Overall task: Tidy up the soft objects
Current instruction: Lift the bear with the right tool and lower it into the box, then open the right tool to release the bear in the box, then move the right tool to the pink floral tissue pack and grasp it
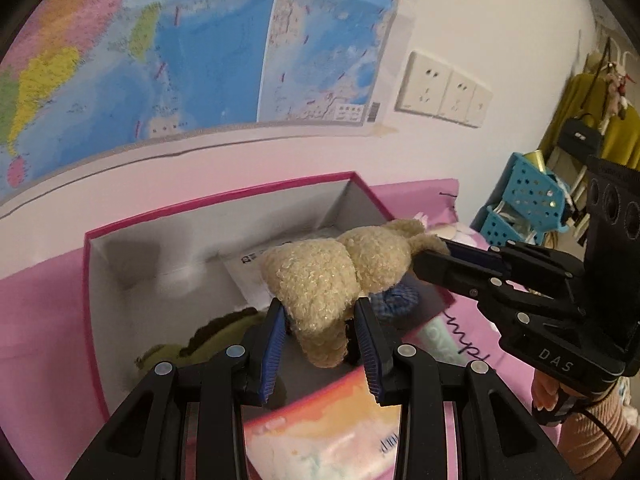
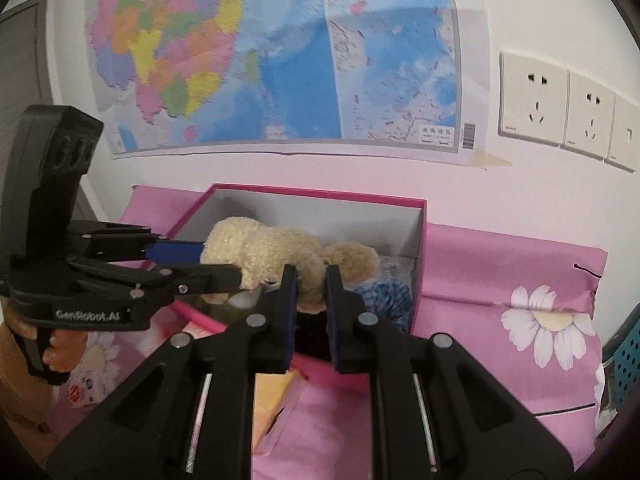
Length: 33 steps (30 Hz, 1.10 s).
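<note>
Everything here turns on the pink box (image 1: 224, 204), open-topped and grey inside, sitting on the pink flowered bedspread (image 2: 500, 280) with the big wall map (image 1: 180, 40) above and behind it. Hanging over the box's near edge is the tan teddy bear (image 1: 320, 276), carried between both tools and not yet set down!

The left gripper (image 1: 320, 320) has its blue-padded jaws closed partway around the bear's lower end, plush bulging between them. The right gripper (image 2: 311, 280) pinches the bear's other end, jaws narrowed onto a fold of fur. Each tool shows up in the other's camera, coming in from opposite sides of the box.

Inside the box, things are already stowed: an olive-green soft toy (image 1: 208, 340) lies against the near left wall, and a blue checked soft item (image 2: 384, 296) sits beneath the bear at the near right corner. Some white paper (image 1: 248, 268) lies on the box floor towards the far wall.

So, by my read, a good part of the tidying is done, with the bear mid-delivery. Still to come: lower it in and let go. Just outside the box's near wall lies a soft orange-and-pink packet (image 1: 320, 424), which may also need putting away; I can't tell what else waits beyond view.
</note>
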{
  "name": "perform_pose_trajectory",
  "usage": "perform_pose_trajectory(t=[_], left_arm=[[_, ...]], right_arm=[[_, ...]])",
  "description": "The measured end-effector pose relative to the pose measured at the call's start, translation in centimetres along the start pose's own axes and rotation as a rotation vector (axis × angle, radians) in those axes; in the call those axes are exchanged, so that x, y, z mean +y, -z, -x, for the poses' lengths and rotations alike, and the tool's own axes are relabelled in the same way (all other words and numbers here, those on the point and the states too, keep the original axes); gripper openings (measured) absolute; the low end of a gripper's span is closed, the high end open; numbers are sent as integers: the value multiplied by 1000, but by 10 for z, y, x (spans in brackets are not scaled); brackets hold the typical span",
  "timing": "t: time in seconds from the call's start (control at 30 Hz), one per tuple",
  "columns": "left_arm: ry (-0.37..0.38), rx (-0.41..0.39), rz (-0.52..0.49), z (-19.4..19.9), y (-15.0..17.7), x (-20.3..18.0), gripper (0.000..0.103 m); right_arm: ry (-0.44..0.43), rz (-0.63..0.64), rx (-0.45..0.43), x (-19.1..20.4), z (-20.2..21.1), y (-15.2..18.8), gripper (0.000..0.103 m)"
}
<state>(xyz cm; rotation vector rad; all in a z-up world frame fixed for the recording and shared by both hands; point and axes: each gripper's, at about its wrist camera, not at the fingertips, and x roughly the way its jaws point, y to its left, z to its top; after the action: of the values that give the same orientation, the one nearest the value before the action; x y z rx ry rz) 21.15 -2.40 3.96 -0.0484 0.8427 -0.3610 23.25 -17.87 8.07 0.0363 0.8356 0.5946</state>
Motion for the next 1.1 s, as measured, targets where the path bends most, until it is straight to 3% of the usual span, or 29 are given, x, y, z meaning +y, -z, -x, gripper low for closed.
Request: perform_pose_trajectory(t=[0.27,0.53,0.7,0.93,1.1], left_arm=[[-75,78,12,-31,-11,3,35],[-73,84,60,-30,-10,12,36],[-57,85,78,-26,-9,13,36],[-14,-4,41,11,-2,5,38],[19,-103,21,63,18,11,45]], right_arm=[[57,-26,42,-15,-35,-7,15],[101,-80,80,-23,-50,-5,28],[100,-80,80,-22,-42,3,29],[76,-37,68,-10,-22,13,29],[-17,-31,50,5,5,24,30]])
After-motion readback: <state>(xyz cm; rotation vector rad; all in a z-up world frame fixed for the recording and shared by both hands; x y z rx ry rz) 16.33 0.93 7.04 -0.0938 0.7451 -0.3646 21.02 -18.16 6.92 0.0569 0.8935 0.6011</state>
